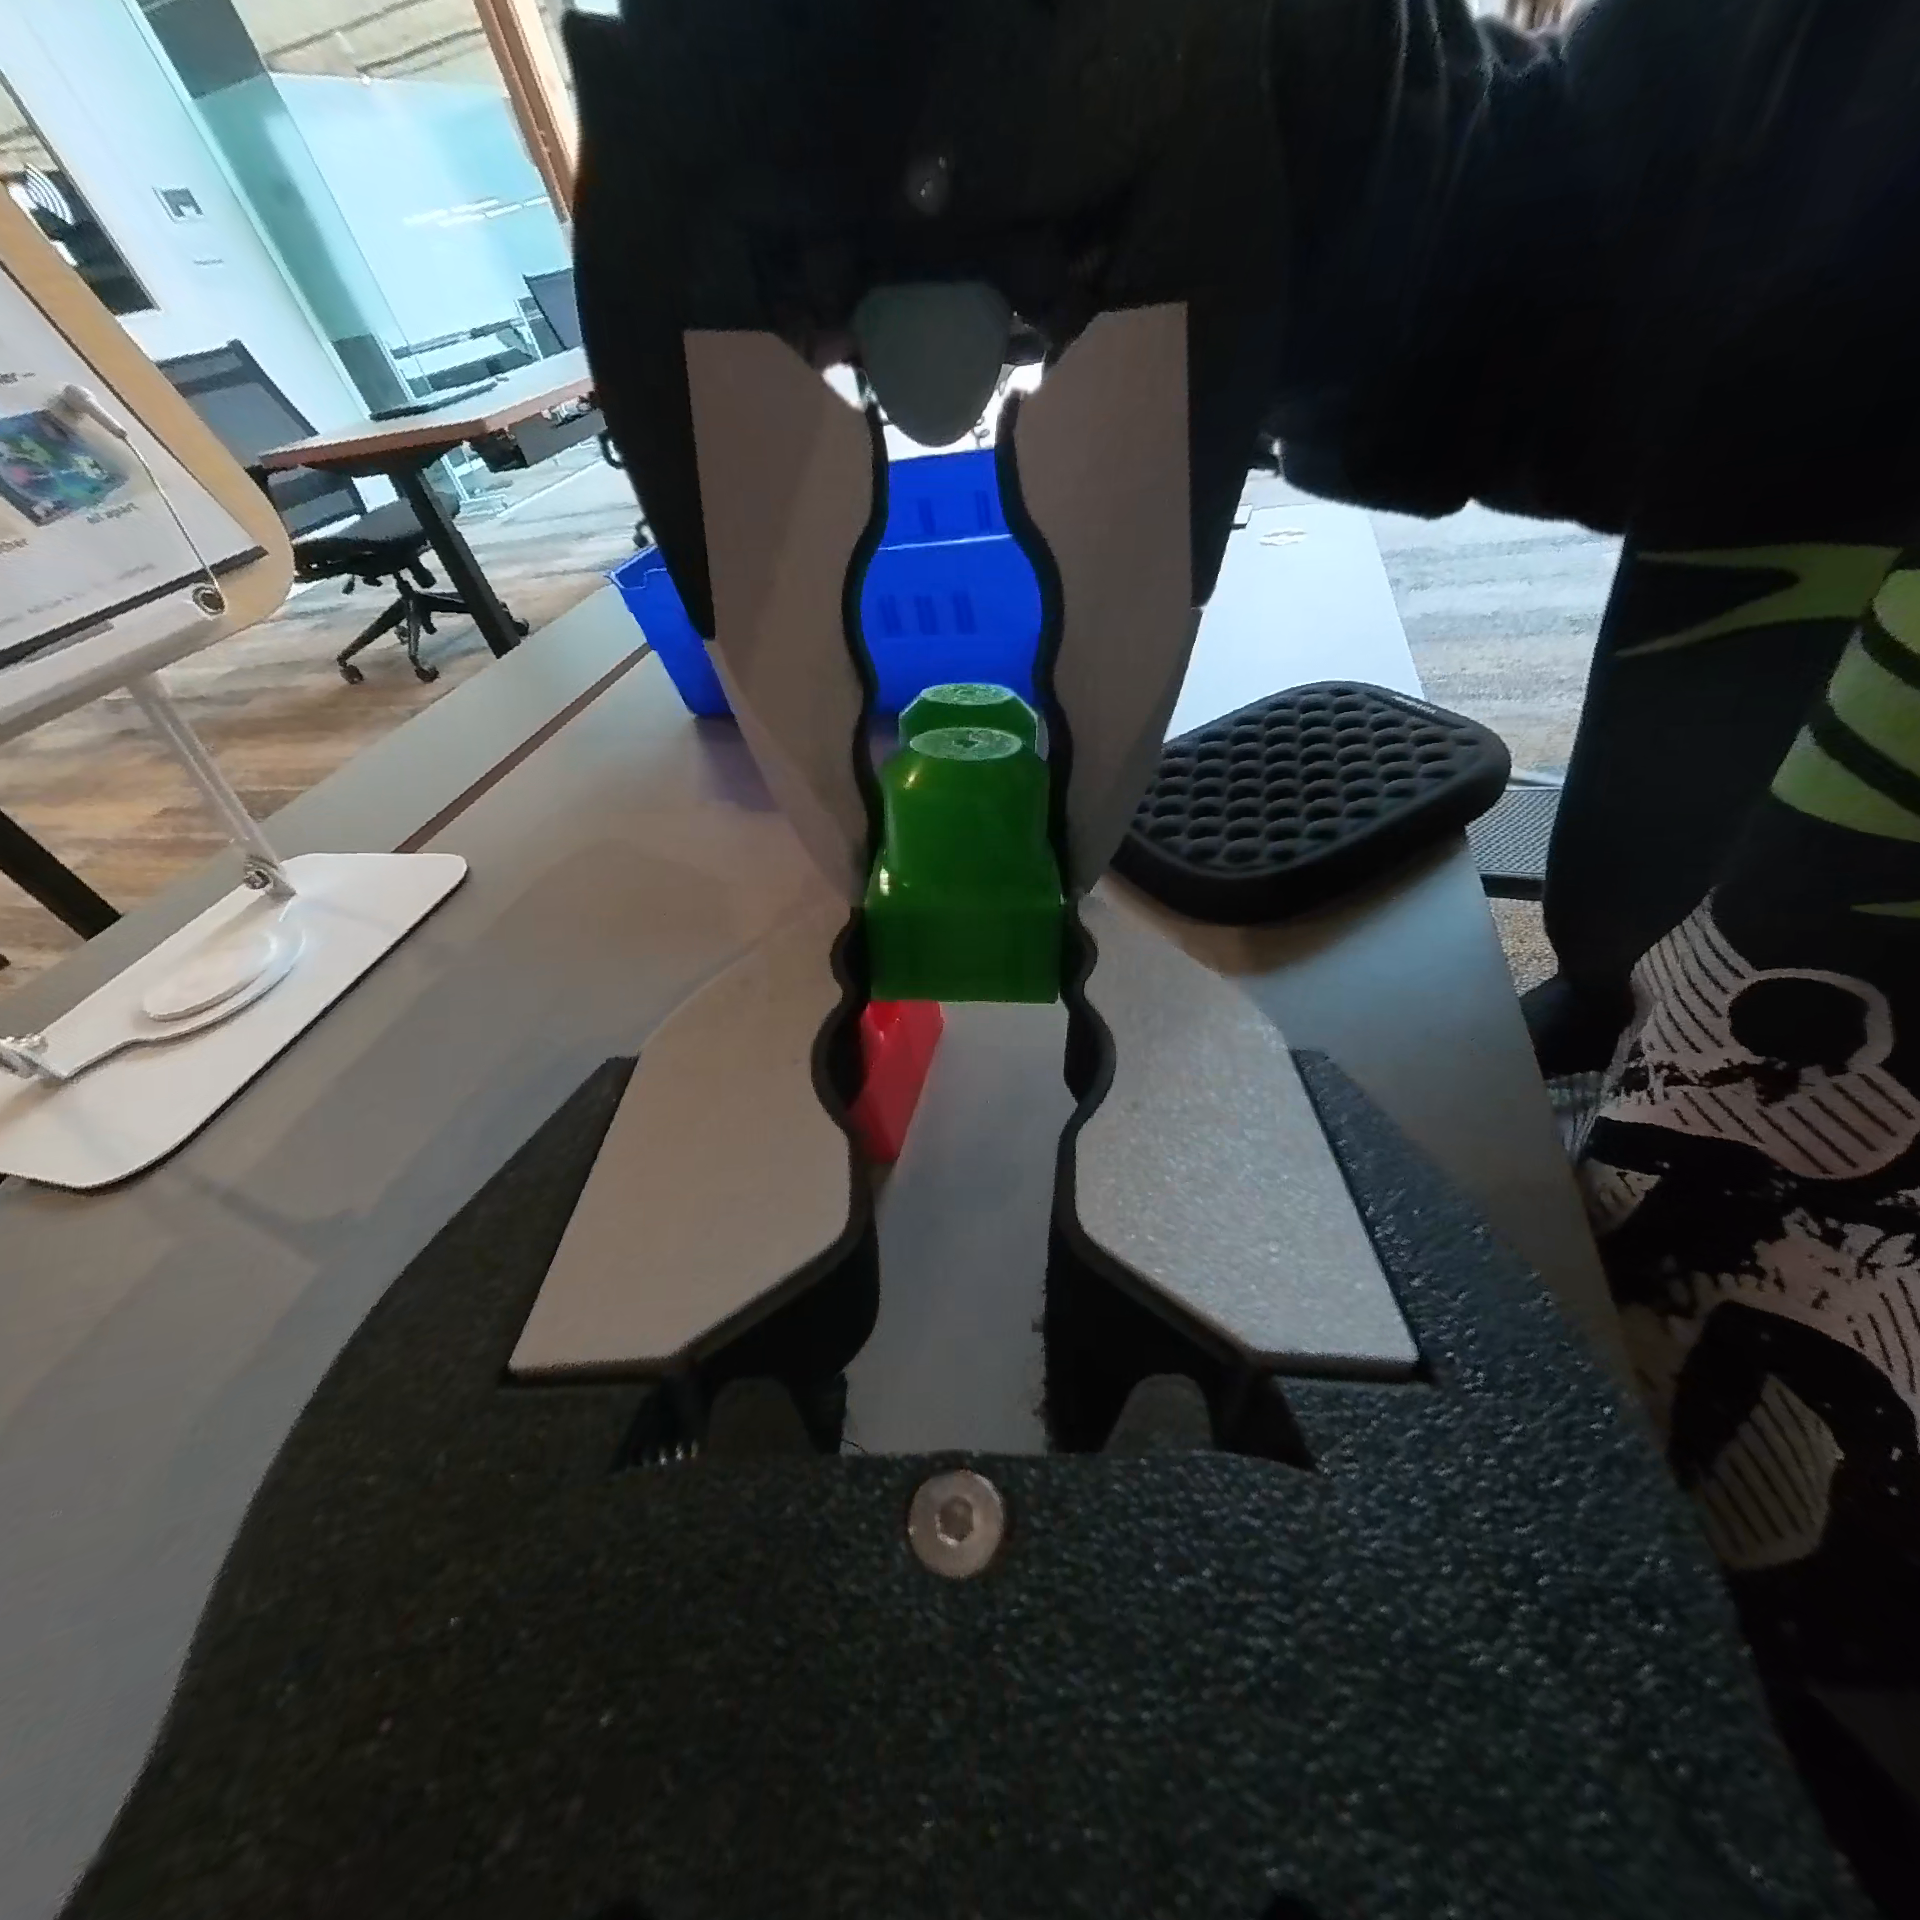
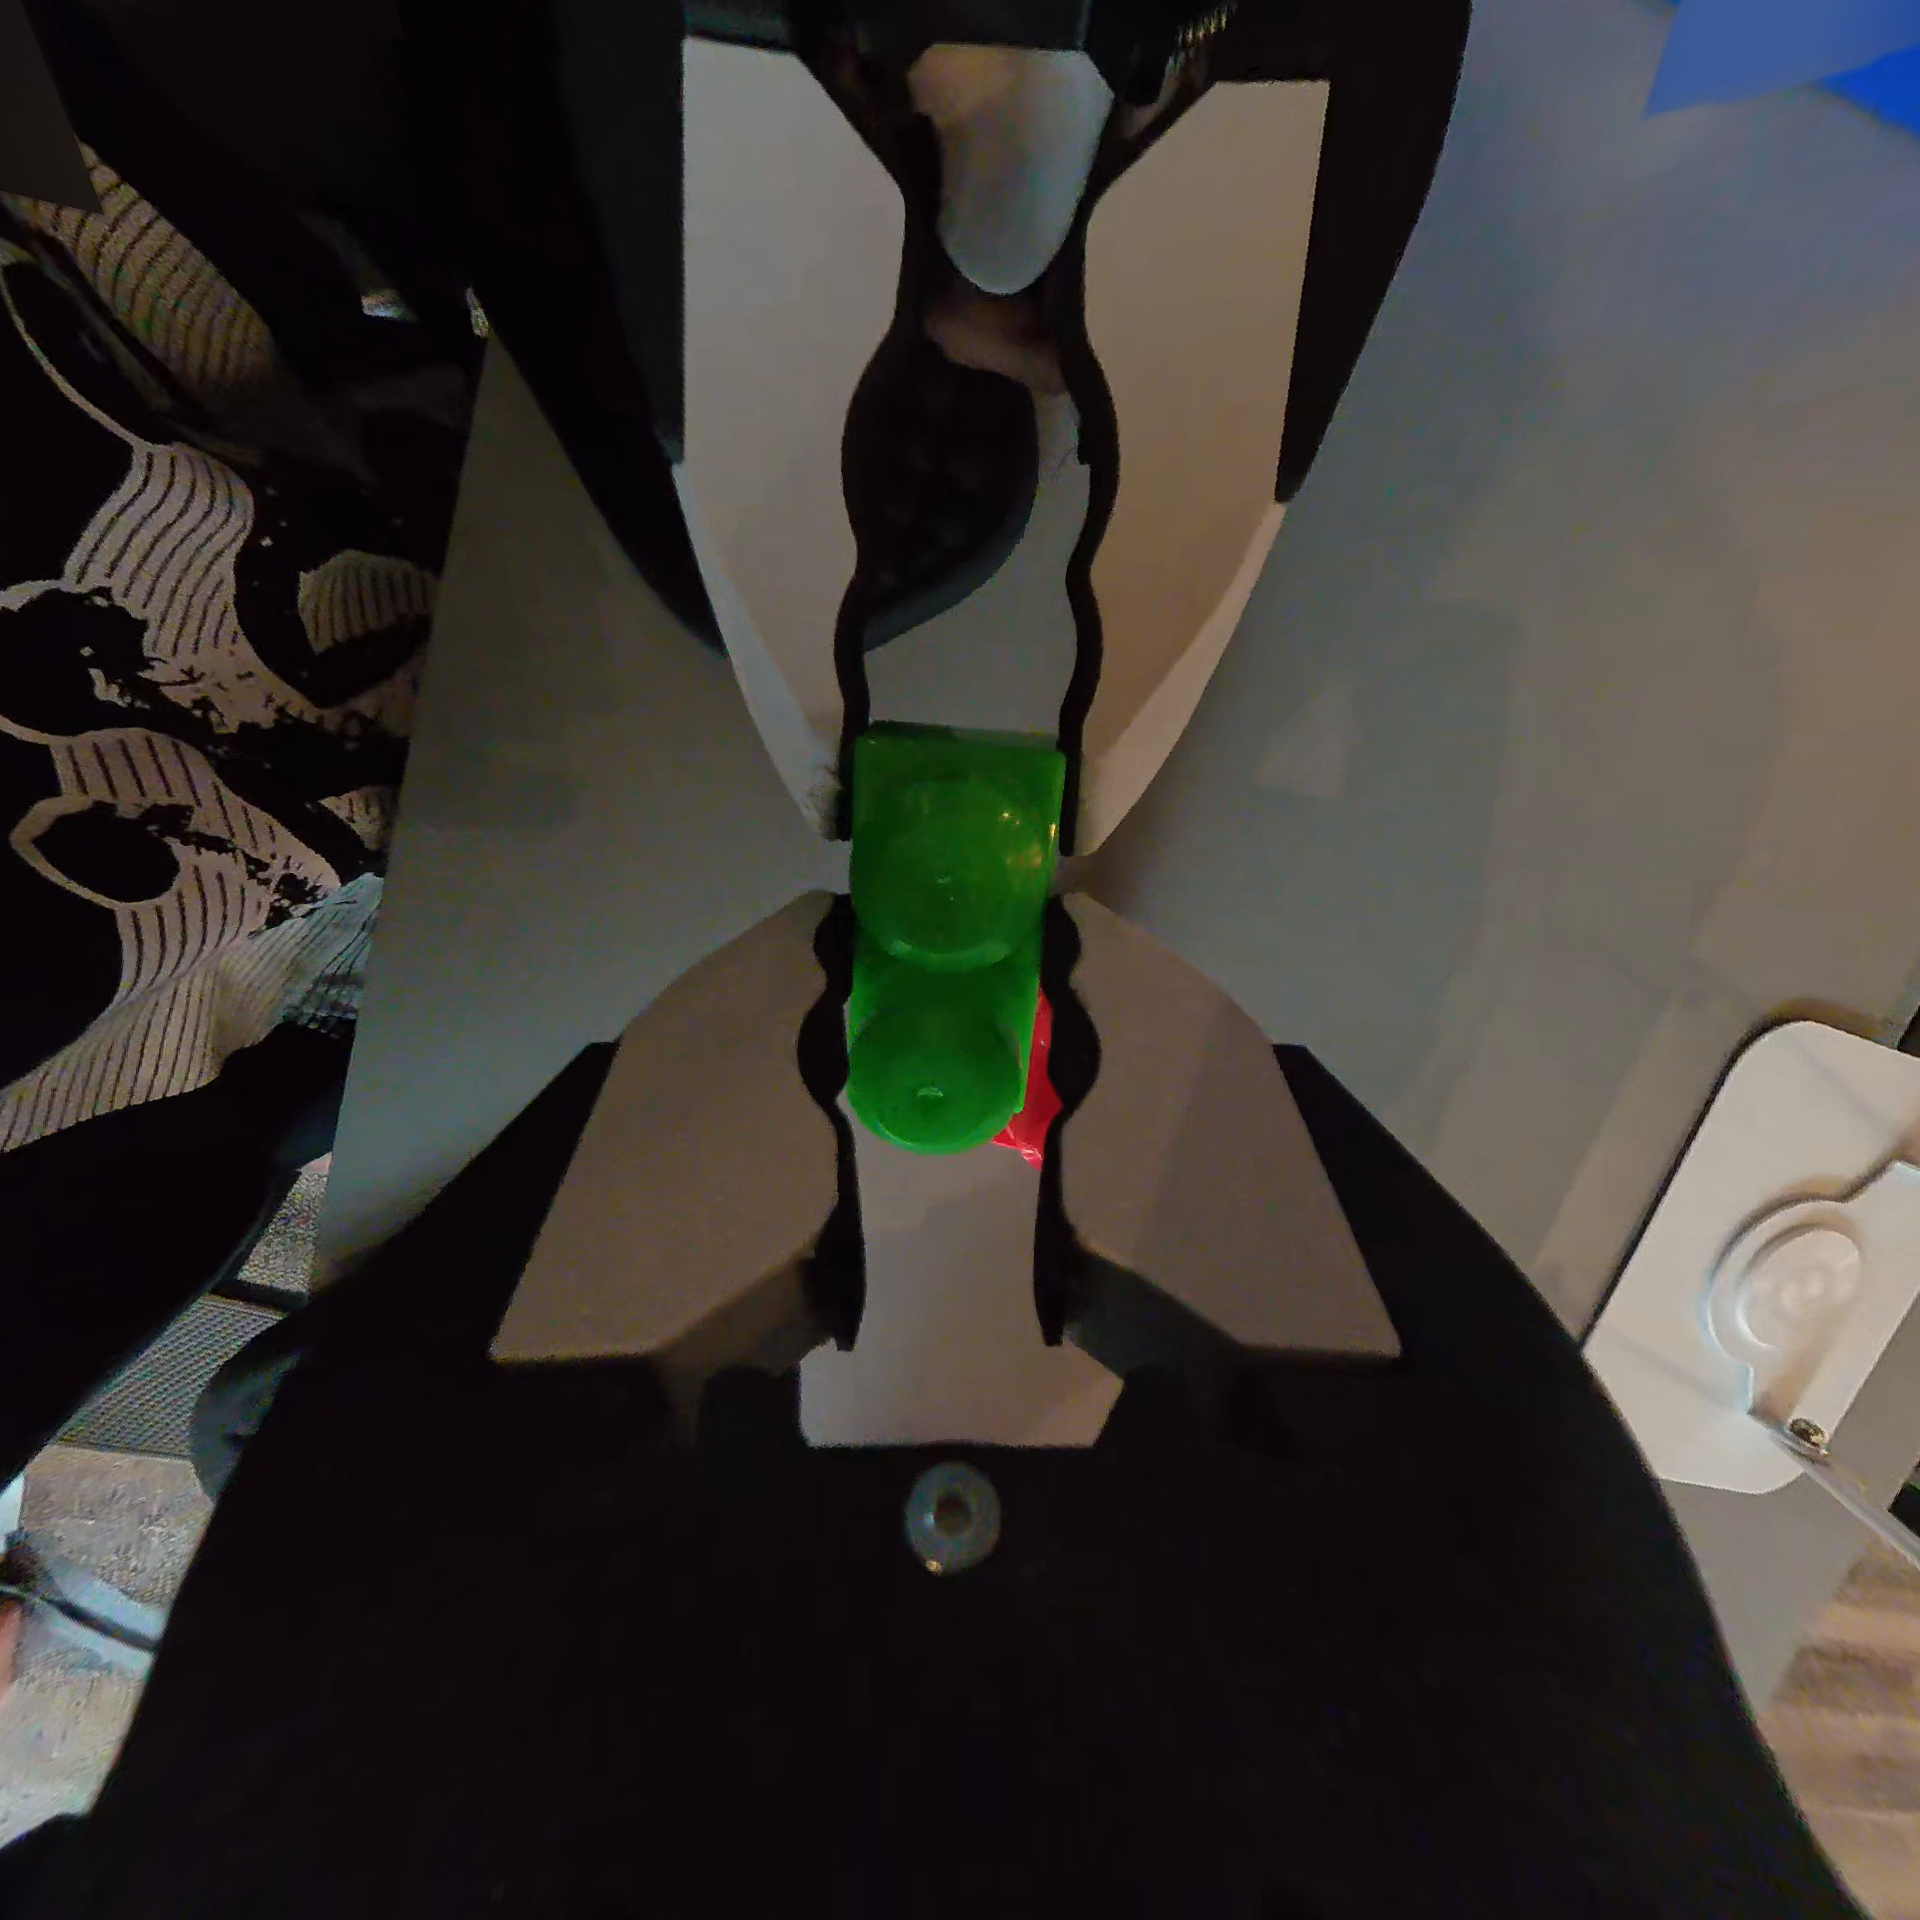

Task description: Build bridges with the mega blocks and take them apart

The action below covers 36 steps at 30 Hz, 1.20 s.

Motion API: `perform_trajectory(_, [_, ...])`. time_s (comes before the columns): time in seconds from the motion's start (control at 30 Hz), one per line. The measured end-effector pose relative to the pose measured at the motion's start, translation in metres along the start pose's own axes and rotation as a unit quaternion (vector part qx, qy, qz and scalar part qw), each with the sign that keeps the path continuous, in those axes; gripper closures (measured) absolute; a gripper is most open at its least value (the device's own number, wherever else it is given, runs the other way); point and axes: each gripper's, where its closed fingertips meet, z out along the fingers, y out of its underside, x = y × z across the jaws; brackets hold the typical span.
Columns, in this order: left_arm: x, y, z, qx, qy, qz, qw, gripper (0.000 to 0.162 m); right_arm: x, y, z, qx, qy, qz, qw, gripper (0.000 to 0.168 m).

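From my left wrist view, my left gripper [image 1: 961,935] is clamped on the near end of the green block [image 1: 966,883], its wavy black pads pressing both flanks. The right gripper [image 1: 961,831] reaches in from twelve o'clock and pinches the far end. A red block [image 1: 894,1075] peeks out under the green one at about seven o'clock of it, on the smooth grey table [image 1: 520,831]. A blue bin [image 1: 935,582] stands beyond, a black honeycombed pad [image 1: 1309,800] at two o'clock.

From my right wrist view, looking nearly straight down, my right gripper [image 2: 951,997] is closed on the green block [image 2: 951,935], whose two round studs shine glossy. The red block [image 2: 1034,1070] shows only as a sliver at four o'clock.

I reckon the danger is my two tools pulling unevenly: slick plastic could twist out of the pads, or the red piece could lift along and drop if the studs bind.
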Motion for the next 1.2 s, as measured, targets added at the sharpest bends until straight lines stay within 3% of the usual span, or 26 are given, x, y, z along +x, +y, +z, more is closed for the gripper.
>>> perform_trajectory(0.07, [-0.001, 0.003, 0.000, -0.003, 0.002, 0.000, 1.000, 0.126, 0.001, 0.001, 0.001, -0.005, 0.001, 0.002, 1.000, 0.134])
perform_trajectory(0.17, [-0.009, 0.016, 0.001, -0.034, 0.007, 0.005, 0.999, 0.102, 0.013, 0.013, -0.003, -0.034, 0.020, 0.013, 0.999, 0.134])
perform_trajectory(0.4, [-0.038, 0.056, 0.013, -0.072, 0.053, -0.011, 0.996, 0.096, 0.034, 0.048, 0.000, -0.089, 0.035, 0.084, 0.992, 0.134])
perform_trajectory(0.6, [-0.057, 0.079, 0.022, -0.057, 0.076, -0.028, 0.995, 0.076, 0.041, 0.064, 0.011, -0.114, 0.036, 0.104, 0.987, 0.134])
perform_trajectory(0.77, [-0.061, 0.083, 0.023, -0.036, 0.078, -0.027, 0.996, 0.071, 0.044, 0.069, 0.023, -0.117, 0.023, 0.112, 0.987, 0.134])
perform_trajectory(1.2, [-0.061, 0.082, 0.019, -0.025, 0.079, -0.025, 0.996, 0.076, 0.045, 0.088, 0.047, -0.134, 0.003, 0.128, 0.983, 0.134])
